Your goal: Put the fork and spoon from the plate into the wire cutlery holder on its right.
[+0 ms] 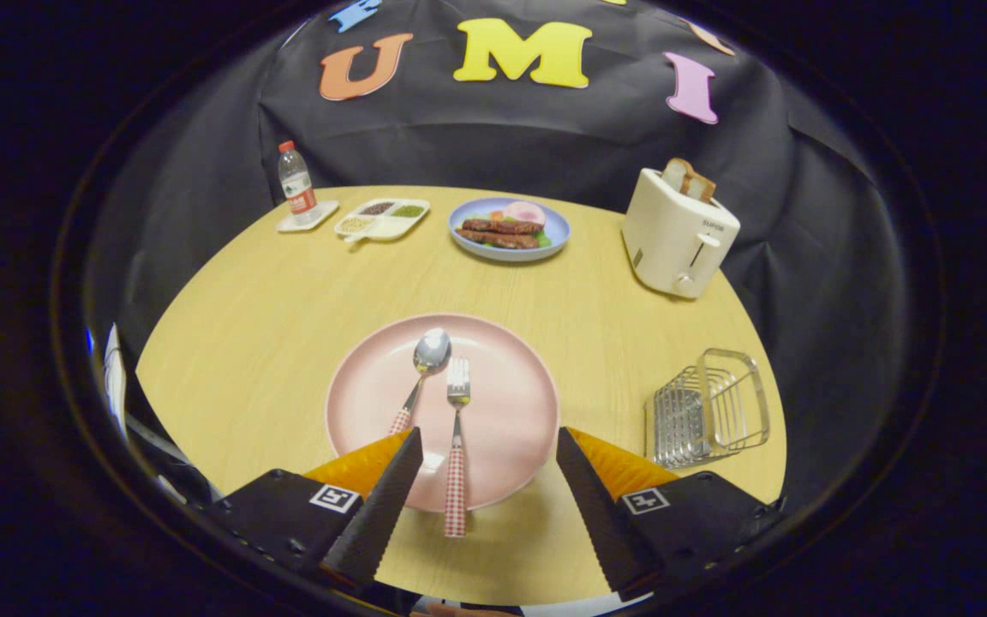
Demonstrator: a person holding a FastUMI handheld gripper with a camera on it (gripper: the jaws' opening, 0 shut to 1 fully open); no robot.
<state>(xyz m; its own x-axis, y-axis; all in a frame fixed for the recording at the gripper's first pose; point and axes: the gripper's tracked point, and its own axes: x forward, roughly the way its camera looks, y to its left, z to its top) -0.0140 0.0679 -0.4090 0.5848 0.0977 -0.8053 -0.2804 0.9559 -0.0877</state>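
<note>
The gripper (488, 446) hangs spread wide over the near rim of a pink plate (511, 428). The fork (457, 446) lies between the fingers, handle pointing back toward them; the spoon (421, 373) lies beside it. The wire cutlery holder (708, 407) stands right of the plate.

Tongs (488, 439) spread wide, both fingers (391, 488) apart, gripping nothing

Far table edge: water bottle (296, 184), divided tray (382, 218), food plate (508, 229), toaster (678, 233).
</note>
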